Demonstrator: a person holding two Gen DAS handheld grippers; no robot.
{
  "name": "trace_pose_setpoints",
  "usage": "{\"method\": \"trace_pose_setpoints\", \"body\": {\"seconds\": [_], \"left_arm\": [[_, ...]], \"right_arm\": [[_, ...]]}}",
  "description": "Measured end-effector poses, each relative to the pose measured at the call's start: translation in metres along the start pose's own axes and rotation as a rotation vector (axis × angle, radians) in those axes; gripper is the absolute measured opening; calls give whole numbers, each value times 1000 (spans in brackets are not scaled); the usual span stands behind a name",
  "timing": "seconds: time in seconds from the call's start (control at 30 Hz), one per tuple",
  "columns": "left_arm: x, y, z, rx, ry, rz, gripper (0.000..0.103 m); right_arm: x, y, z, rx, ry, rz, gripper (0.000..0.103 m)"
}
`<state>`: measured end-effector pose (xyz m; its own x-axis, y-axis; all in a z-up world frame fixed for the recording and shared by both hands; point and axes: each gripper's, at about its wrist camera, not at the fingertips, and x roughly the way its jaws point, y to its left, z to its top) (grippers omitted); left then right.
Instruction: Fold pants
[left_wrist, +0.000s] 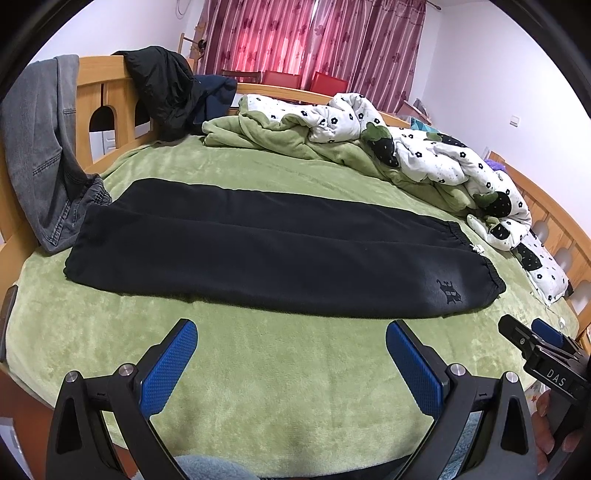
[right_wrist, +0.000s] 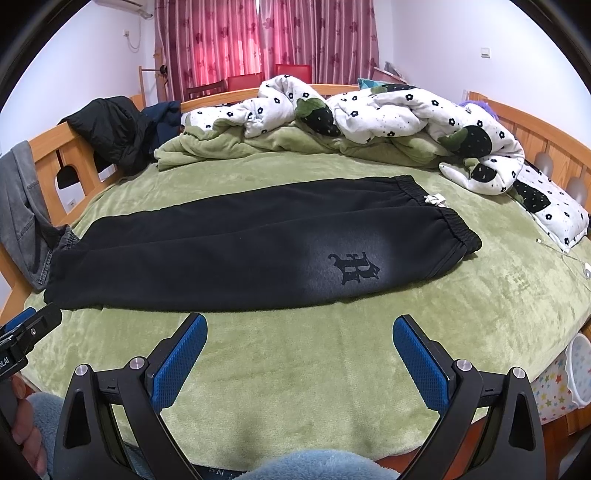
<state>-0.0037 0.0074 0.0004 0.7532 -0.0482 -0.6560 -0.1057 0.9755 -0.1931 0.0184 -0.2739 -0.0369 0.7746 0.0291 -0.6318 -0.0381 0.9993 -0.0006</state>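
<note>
Here the black pants (left_wrist: 258, 251) are lying flat on the green blanket (left_wrist: 277, 387) of the bed, stretched lengthwise across it, with both legs side by side. Relative to the pants, the elastic waistband (right_wrist: 443, 221) is sitting at their right end, a white drawstring (right_wrist: 435, 199) showing at its middle, and a dark printed emblem (right_wrist: 354, 267) is sitting on the near leg just short of that waistband. The cuffs are lying at the left end of the pants, just beside grey jeans (left_wrist: 40, 155) that are hanging over the wooden bed frame (left_wrist: 99, 81). Beyond the pants, a crumpled white flowered quilt (right_wrist: 388, 110) is heaped along the far side of the bed, and a black jacket (left_wrist: 162, 85) is draped on the frame behind their left end. Red curtains (right_wrist: 266, 37) are hanging far behind.

The left gripper (left_wrist: 291, 363) is hovering on the near side of the pants, its blue-padded fingers (left_wrist: 168, 369) standing wide apart, holding nothing and not touching the cloth. The right gripper (right_wrist: 299, 360) is hovering likewise on the near side, closer to the waistband end, its fingers (right_wrist: 421, 365) also spread wide and holding nothing. A white cable (right_wrist: 569, 254) is lying on the blanket to the right of the waistband.
</note>
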Motion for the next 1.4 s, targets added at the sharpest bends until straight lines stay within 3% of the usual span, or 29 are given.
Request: {"method": "trace_pose_setpoints", "body": {"seconds": [1.4], "left_arm": [[0,-1,-2,1,-2,2,103]], "right_arm": [[1,1,-2,-15,-4,5,100]]}}
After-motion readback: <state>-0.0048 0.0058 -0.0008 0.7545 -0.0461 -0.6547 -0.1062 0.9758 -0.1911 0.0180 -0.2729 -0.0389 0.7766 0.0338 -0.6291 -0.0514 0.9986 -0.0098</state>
